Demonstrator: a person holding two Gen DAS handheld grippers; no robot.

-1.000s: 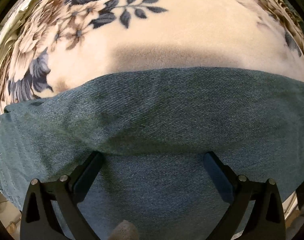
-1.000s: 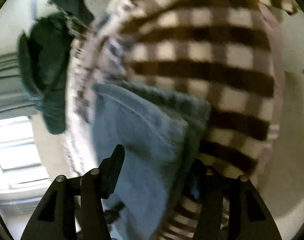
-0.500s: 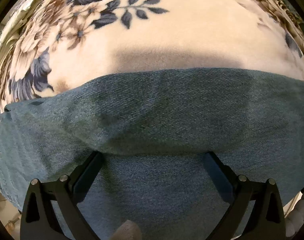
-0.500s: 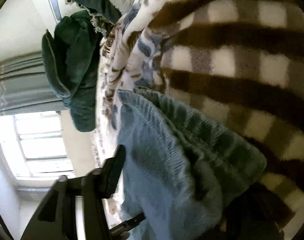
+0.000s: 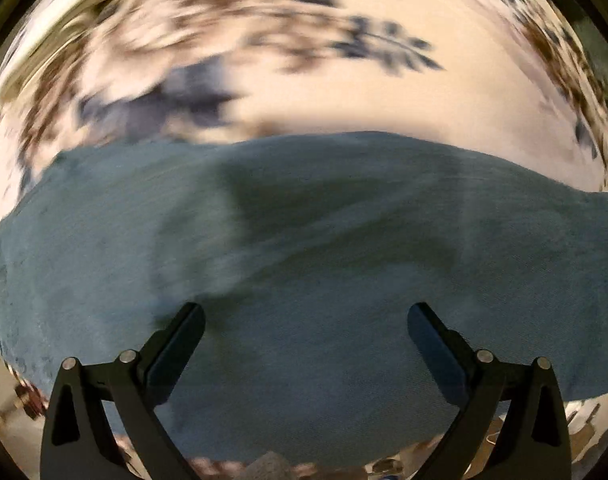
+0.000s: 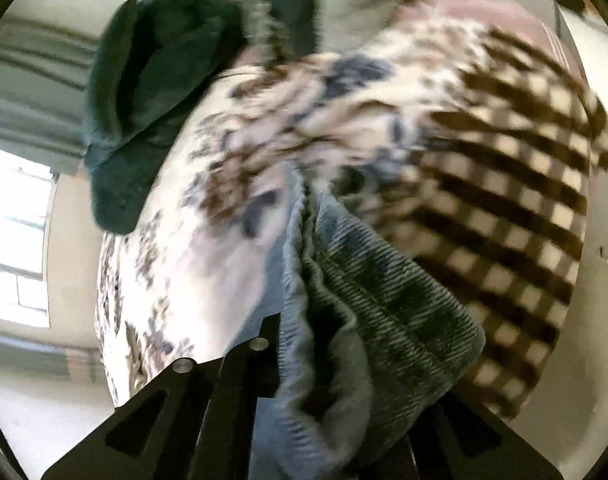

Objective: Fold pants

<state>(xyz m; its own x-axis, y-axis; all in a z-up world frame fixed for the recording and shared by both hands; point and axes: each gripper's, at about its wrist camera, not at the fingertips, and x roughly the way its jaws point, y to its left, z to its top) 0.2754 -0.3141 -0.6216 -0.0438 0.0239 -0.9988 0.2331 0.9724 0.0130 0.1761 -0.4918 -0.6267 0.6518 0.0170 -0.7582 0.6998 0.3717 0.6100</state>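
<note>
Two tools are working: right tool (image 6: pixel 343 360) is clamping the pants (image 6: pixel 343 320) hem for folding toward twelve o'clock; left tool (image 5: pixel 305 320) is gaping empty.

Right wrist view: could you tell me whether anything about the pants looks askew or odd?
The pants bunch in rumpled, uneven folds where the right claw grips them, not lying flat; nothing looks torn or spilled.

Left wrist view: warm, even light; heavy motion blur across floral blanket (image 5: pixel 483 92); soft dark shadow on jeans (image 5: pixel 304 216); fisheye curvature, black vignette at corners. Right wrist view: daylight from window (image 6: pixel 16 232) at left, blown out to white; glare on blanket; checked cover (image 6: pixel 515 208) and green cushion (image 6: pixel 152 92) smeared; edges strongly bent.
</note>
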